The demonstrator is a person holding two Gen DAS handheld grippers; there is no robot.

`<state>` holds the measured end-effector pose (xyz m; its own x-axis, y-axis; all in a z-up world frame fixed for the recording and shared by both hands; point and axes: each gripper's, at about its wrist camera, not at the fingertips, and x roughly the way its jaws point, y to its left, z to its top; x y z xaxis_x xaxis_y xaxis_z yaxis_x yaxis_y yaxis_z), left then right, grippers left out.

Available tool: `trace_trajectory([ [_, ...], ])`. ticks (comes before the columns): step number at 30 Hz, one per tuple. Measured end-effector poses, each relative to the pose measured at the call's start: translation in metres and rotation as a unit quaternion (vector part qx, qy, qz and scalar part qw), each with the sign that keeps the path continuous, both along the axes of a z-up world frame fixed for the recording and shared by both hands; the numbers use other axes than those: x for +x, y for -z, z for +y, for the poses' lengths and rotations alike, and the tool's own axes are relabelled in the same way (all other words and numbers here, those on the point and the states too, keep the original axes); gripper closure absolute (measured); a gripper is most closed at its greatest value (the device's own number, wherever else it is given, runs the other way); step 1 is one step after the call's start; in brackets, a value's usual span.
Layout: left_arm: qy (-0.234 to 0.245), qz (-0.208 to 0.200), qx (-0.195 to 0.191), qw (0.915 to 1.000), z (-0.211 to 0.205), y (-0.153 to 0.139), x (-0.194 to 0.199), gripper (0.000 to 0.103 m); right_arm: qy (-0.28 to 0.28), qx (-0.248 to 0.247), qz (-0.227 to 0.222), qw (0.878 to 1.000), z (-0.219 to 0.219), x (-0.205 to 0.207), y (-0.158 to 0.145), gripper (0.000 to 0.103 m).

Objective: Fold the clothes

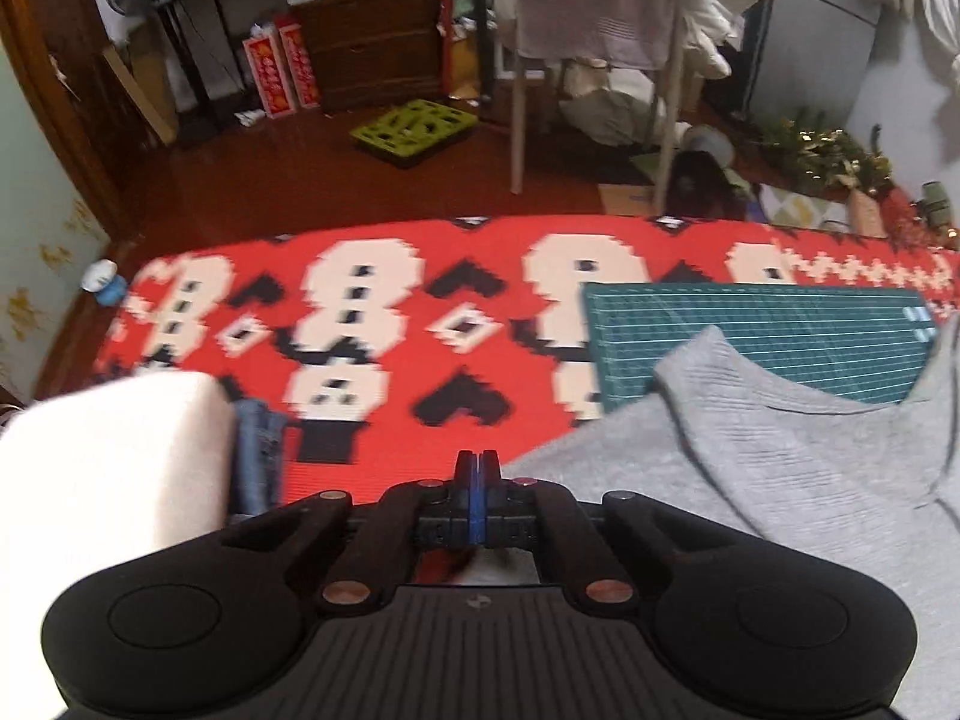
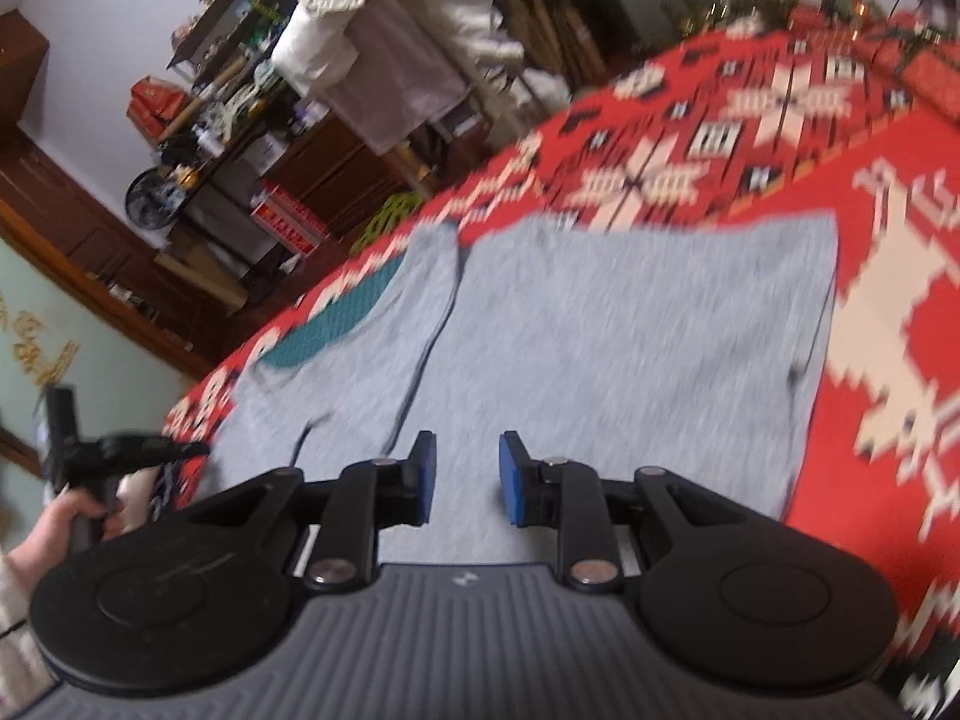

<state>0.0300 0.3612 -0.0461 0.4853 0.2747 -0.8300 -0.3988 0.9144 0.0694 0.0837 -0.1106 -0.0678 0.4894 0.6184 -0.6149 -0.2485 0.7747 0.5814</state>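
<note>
A grey knit garment (image 1: 750, 480) lies spread on the red patterned blanket (image 1: 390, 432), its collar over a green cutting mat (image 1: 750, 330). My left gripper (image 1: 477, 468) is shut right at the garment's near-left edge, and the fabric seems pinched between its blue pads. In the right wrist view the same garment (image 2: 600, 330) lies flat with a sleeve folded inward. My right gripper (image 2: 465, 474) hovers open over its lower part with nothing between the fingers. The left gripper (image 2: 192, 450) shows at the garment's left edge, held by a hand (image 2: 54, 522).
A white folded piece (image 1: 108, 462) and a blue denim item (image 1: 258, 456) lie at the blanket's left. Beyond the bed stand a clothes rack (image 1: 588, 30) hung with pale clothes, dark shelves (image 1: 360, 48) and a green tray (image 1: 414, 129) on the floor.
</note>
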Motion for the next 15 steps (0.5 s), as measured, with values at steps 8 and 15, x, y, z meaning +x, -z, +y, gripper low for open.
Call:
trace_trajectory([
  [8,-0.035,-0.011,-0.004,0.9993,0.005,0.001,-0.01,0.088,0.063,-0.074,-0.056,0.994,-0.016,0.03,-0.016,0.077],
  [15,-0.108,-0.073,-0.058,0.9897,0.0,-0.02,-0.045,0.064,0.118,-0.162,-0.072,0.977,-0.054,0.064,-0.021,0.077],
])
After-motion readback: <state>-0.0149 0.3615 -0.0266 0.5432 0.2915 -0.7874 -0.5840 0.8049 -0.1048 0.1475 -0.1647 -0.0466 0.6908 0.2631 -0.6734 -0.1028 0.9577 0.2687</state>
